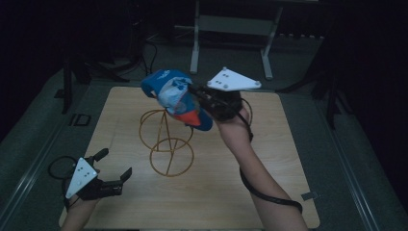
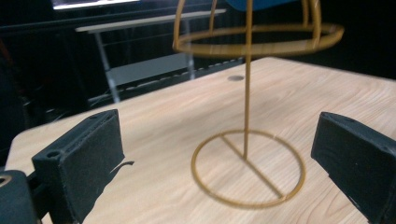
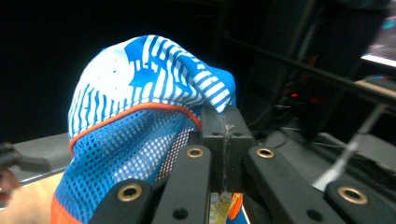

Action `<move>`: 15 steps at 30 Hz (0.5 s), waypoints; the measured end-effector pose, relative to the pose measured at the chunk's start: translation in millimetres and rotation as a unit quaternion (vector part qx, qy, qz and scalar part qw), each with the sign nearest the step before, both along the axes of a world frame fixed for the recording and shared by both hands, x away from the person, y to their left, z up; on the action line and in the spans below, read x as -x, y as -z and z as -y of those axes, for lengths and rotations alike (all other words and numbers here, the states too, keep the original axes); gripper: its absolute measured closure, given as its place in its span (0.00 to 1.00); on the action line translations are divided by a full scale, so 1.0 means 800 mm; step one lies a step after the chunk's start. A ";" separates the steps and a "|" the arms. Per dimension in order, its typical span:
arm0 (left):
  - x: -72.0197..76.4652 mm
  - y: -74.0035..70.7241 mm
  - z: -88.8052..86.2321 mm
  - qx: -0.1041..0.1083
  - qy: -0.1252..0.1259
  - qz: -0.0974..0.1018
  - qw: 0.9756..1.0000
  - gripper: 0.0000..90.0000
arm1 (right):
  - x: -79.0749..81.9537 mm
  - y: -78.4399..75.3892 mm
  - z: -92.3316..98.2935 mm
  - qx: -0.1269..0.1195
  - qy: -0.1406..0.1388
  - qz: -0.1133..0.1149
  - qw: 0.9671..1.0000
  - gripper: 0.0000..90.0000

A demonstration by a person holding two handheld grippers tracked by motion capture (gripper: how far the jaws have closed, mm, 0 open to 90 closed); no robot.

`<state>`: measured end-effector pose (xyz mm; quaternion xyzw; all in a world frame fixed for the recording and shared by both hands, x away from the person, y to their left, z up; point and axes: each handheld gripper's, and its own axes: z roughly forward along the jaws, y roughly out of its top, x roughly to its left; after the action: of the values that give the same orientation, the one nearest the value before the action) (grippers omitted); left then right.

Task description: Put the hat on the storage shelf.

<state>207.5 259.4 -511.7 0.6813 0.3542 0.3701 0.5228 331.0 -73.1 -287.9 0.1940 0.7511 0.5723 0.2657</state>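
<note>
Down at the near corner of the desk [image 1: 288, 192] the left tongs [image 1: 114, 166] are waiting spread and empty, while the right tongs [image 1: 195, 91] are pinching the blue cap [image 1: 175, 96] above the wire stand [image 1: 166, 139], needing careful centring before lowering it.

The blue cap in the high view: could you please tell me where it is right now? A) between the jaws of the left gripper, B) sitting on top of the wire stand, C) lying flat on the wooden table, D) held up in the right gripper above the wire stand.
D: the right gripper has its jaws shut on the blue cap, lifted above the wire stand.
</note>
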 end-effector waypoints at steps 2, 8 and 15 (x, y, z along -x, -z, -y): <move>0.001 0.014 0.002 -0.016 -0.008 -0.010 1.000 0.03 | 0.000 0.007 -0.018 0.003 -0.020 -0.013 1.000 1.00; -0.003 0.032 -0.012 0.003 -0.034 -0.019 0.999 0.03 | 0.013 0.027 -0.060 0.020 -0.068 -0.030 0.997 1.00; -0.007 0.049 -0.027 0.028 -0.049 -0.041 0.998 0.03 | 0.007 0.051 -0.077 0.028 -0.104 -0.074 0.991 1.00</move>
<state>213.5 281.1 -550.6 0.6625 0.4189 0.3571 0.5081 325.3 -11.9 -328.9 0.1493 0.8006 0.5595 0.1543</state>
